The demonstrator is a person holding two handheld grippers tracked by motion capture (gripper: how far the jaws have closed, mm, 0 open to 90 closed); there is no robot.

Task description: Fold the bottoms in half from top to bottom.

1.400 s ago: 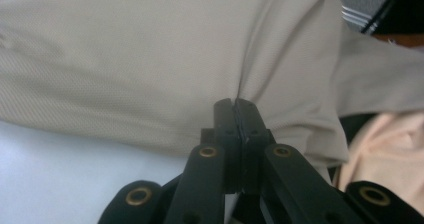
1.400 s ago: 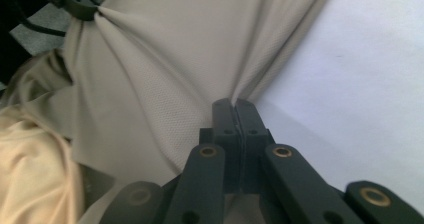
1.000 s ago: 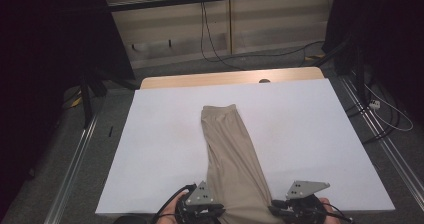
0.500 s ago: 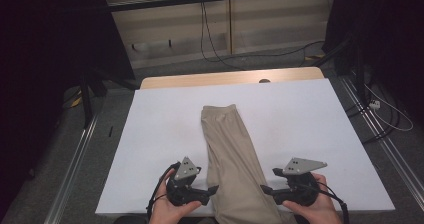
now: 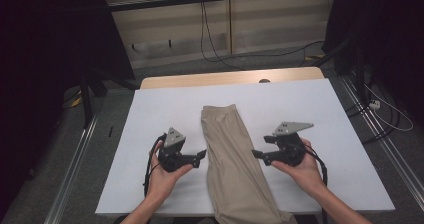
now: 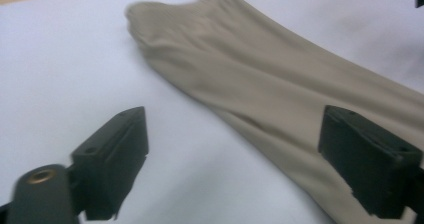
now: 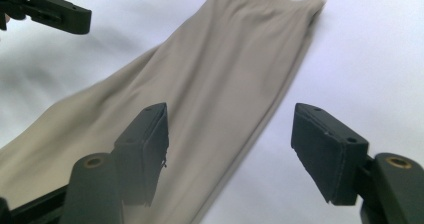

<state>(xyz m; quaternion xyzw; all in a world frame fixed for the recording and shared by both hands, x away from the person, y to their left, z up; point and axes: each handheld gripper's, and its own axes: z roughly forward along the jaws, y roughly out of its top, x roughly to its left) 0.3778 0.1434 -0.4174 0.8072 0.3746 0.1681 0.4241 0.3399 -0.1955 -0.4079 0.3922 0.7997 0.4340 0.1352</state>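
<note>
A long beige folded garment (image 5: 231, 164) lies lengthwise down the middle of the white table cover (image 5: 310, 109); its near end hangs over the front edge. My left gripper (image 5: 201, 155) hovers open at the cloth's left edge, its jaws pointing right. My right gripper (image 5: 256, 154) hovers open at the cloth's right edge, pointing left. In the left gripper view the garment (image 6: 280, 84) runs between the wide-apart jaws. The right gripper view shows the garment (image 7: 220, 84) and its ribbed end, with the left gripper (image 7: 50, 9) at top left. Nothing is held.
A strip of bare wooden tabletop (image 5: 225, 78) shows at the far edge. Metal rails (image 5: 75, 169) run along both sides of the table. Cables (image 5: 385, 114) lie on the floor at the right and behind.
Both hands have moved forward from the table's front edge along the garment's sides, and the grippers have turned inward toward the cloth.
</note>
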